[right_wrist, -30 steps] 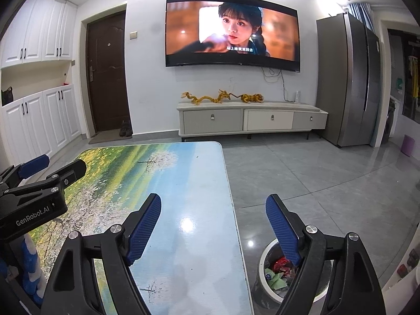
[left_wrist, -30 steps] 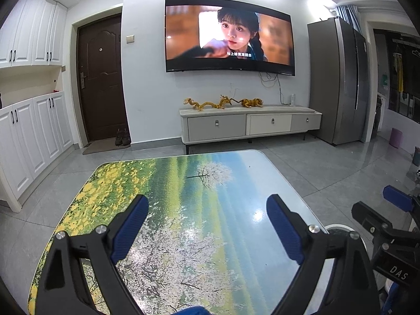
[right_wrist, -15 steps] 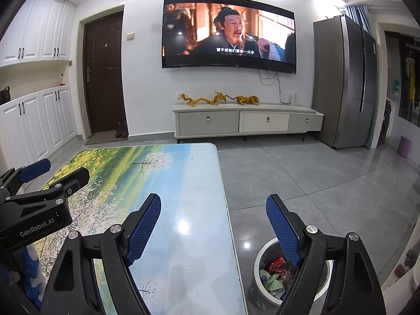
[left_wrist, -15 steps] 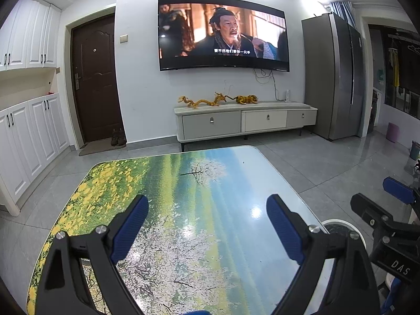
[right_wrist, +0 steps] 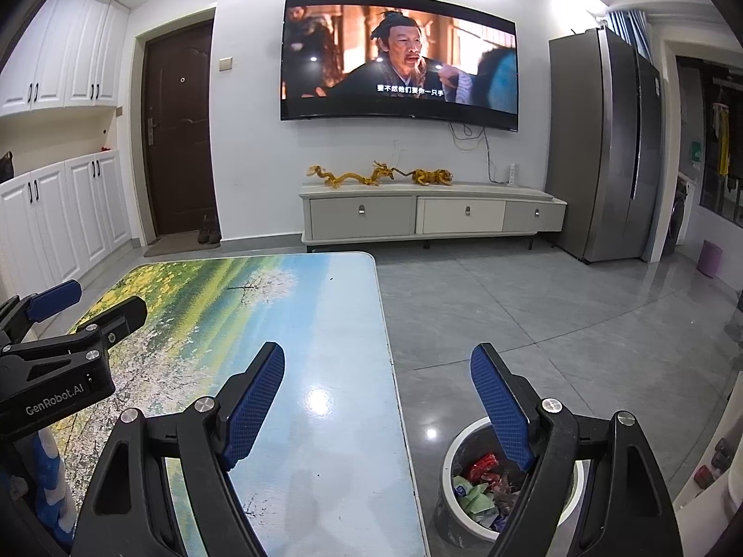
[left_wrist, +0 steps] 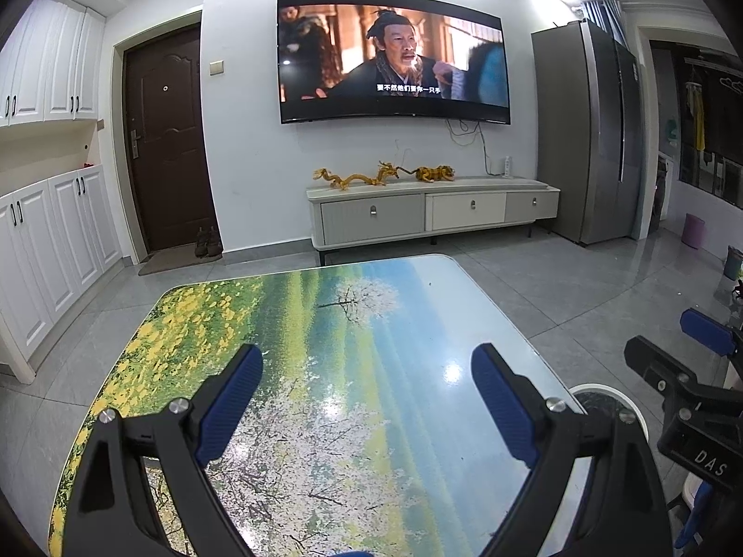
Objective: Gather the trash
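A low table [left_wrist: 325,348] [right_wrist: 320,325] with a printed landscape top lies in front of both grippers, and I see no loose trash on it. My left gripper [left_wrist: 367,399] hangs over the table's near part, open, with nothing between its blue pads. My right gripper [right_wrist: 376,399] is open and empty too, straddling the table's right edge. On the floor right of the table stands a round waste bin [right_wrist: 452,506] [left_wrist: 603,392] holding crumpled red, green and blue wrappers [right_wrist: 478,482]; the right finger [right_wrist: 499,413] partly covers it.
A TV stand [left_wrist: 432,209] stands under a wall TV [left_wrist: 394,55] straight ahead. White cabinets [left_wrist: 51,241] line the left wall, next to a dark door [left_wrist: 162,139]. A grey fridge [left_wrist: 589,139] stands at the right, with a purple bin [right_wrist: 710,257] beyond. Grey tiled floor [right_wrist: 511,306] surrounds the table.
Both views have tilted slightly, so the table and bin sit a little differently in frame. The picture on the TV has changed. Both grippers stay open and empty.
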{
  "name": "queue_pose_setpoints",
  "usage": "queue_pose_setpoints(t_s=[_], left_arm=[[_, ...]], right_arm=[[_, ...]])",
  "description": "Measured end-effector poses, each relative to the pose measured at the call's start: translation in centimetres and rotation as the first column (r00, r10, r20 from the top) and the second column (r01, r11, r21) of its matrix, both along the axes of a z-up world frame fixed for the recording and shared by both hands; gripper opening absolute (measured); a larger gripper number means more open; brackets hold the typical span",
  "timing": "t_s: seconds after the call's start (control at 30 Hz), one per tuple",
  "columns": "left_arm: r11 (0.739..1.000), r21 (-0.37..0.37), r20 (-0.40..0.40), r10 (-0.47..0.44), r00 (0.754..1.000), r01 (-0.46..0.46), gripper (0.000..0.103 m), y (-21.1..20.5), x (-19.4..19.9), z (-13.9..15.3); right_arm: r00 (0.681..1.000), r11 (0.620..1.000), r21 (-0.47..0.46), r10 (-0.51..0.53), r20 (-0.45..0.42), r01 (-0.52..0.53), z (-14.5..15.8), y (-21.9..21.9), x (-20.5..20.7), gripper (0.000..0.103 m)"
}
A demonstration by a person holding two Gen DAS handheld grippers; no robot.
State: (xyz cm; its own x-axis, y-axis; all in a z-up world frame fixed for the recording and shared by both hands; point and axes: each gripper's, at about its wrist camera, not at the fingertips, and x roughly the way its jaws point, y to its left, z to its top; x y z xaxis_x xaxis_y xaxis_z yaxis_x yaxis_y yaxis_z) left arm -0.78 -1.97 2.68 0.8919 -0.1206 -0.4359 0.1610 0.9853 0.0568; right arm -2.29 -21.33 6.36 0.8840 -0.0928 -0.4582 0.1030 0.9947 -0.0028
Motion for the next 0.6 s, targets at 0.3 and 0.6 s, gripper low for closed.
queue_pose_setpoints(t_s=[0.3,0.6], left_arm=[[1.000,0.003,-0.002,-0.003,1.000,0.003,0.091,-0.04,-0.03,-0.12],[1.000,0.007,-0.005,-0.004,1.000,0.004,0.091,-0.19,-0.09,-0.27]], right_arm=[[1.000,1.000,0.000,-0.003,0.003,0.003,0.00,-0.06,-0.03,0.082],[1.000,1.000,0.002,-0.005,0.001,0.005,-0.03,-0.17,-0.02,0.082]])
